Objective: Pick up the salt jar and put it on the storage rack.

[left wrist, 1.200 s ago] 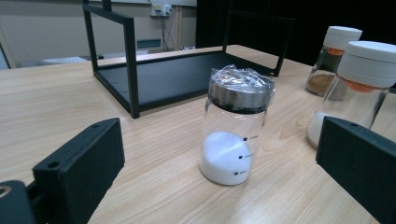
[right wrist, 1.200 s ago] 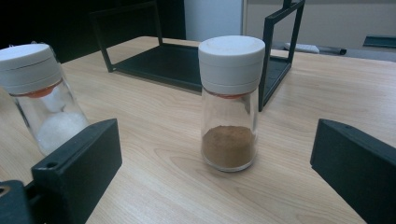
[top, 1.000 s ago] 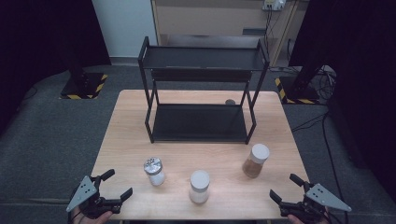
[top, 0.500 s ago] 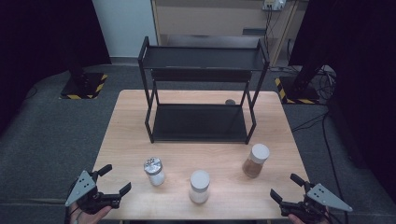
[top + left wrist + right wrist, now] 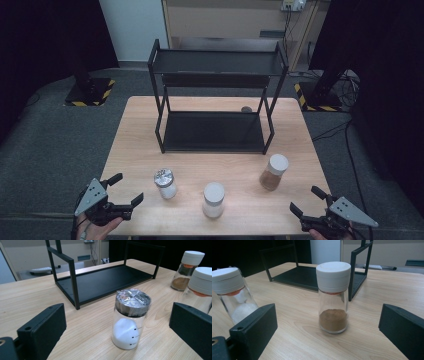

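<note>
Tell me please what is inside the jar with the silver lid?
The jar with the silver lid holds white powder in its lower part; above it the glass looks empty. Whatever sits directly under the lid is covered by it.

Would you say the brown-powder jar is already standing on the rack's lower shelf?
No, the brown-powder jar stands on the table, in front of the black rack.
</note>
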Available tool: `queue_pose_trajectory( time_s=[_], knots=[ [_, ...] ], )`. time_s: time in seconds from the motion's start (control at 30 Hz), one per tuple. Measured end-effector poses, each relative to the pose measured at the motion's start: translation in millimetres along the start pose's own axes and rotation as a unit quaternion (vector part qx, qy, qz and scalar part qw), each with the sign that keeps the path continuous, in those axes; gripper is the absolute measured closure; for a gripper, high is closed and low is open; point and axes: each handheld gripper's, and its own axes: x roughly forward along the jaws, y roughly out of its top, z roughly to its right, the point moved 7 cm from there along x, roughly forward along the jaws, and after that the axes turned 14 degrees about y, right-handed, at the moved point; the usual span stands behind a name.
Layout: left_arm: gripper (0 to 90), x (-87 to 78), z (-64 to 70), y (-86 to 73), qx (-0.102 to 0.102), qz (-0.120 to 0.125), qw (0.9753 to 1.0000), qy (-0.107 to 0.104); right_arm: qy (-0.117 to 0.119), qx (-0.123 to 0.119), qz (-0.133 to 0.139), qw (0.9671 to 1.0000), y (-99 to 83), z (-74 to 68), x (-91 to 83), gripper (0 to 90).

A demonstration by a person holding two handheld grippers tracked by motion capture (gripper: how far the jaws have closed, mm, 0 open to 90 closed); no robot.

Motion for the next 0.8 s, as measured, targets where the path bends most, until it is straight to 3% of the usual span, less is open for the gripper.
queue_pose_trajectory(
  time_s=[0.37, 0.8],
  knots=[
    [0.0, 11.6, 5.1, 11.1, 0.012, -0.009, 0.9998, -0.013, 0.0, 0.002, 0.002, 1.0, -0.2, 0.7, -0.6, 2.4],
    [0.0, 31.5, 12.6, 17.4, 0.012, -0.021, 0.9992, -0.03, 0.0, 0.004, 0.002, 1.0, -0.1, 0.3, -1.3, 2.7]
  ],
)
